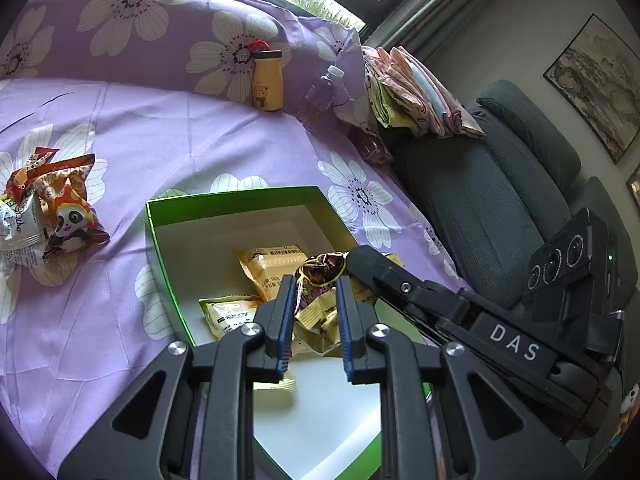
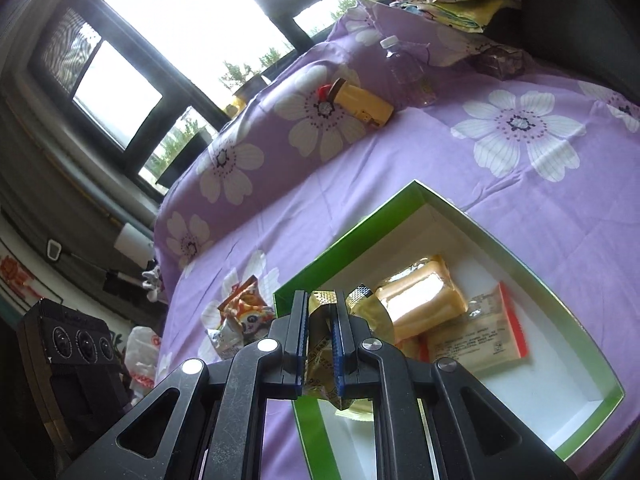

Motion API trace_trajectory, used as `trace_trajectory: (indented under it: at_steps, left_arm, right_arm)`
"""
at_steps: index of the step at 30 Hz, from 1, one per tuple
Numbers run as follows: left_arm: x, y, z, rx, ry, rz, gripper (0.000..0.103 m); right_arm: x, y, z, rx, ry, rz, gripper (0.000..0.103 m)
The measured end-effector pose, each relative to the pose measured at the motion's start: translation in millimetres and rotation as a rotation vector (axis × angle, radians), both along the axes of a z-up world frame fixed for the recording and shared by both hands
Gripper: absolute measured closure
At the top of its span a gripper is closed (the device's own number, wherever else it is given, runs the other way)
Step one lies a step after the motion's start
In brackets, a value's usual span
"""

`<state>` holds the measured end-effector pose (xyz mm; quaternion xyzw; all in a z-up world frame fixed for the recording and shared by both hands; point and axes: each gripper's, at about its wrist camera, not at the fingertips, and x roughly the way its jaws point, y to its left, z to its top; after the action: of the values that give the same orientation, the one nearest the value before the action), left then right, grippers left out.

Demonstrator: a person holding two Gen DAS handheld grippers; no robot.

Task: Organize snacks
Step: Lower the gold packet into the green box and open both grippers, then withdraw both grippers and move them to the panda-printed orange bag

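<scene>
Green box (image 1: 224, 200); lilac white-flowered sheet (image 1: 160, 128).

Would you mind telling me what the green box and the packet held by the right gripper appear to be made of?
The green box looks like glossy printed cardboard: thin straight walls, crisp folded corners, plain white inside. The packet held in the right gripper seems to be metallised plastic film, gold and shiny, crumpling in sharp creases between the jaws; whether it is foil-lined I cannot tell.
</scene>
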<state>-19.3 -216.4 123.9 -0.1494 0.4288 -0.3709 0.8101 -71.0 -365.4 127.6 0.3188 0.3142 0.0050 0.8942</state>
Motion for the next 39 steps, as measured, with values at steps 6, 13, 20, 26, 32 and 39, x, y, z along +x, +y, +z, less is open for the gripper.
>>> trace_trajectory:
  at_steps: [6, 13, 20, 26, 32, 39]
  left_arm:
    - [3.1, -15.1, -7.7, 0.014, 0.018, -0.020, 0.085]
    - [5.0, -26.9, -16.7, 0.031, 0.037, -0.037, 0.085]
    - [7.9, -27.7, -29.0, 0.030, 0.075, -0.036, 0.085]
    - [9.0, -26.3, -30.3, 0.040, 0.082, -0.034, 0.085]
    - [8.4, -19.5, -31.4, 0.038, 0.087, -0.026, 0.085]
    - [5.3, 8.2, -19.3, 0.043, 0.042, 0.018, 0.082]
  right_arm:
    - [-0.6, -14.0, -7.9, 0.024, 0.029, -0.032, 0.091]
    - [0.0, -21.4, -15.5, 0.021, 0.077, -0.065, 0.090]
    - [5.2, -21.6, -21.7, 0.001, 0.126, -0.078, 0.090]
    - [8.2, -21.6, -26.4, 0.000, 0.155, -0.077, 0.089]
    - [8.9, -20.2, -25.8, -0.050, 0.182, -0.104, 0.077]
    - [-1.2, -20.8, -13.9, -0.095, 0.139, -0.165, 0.049]
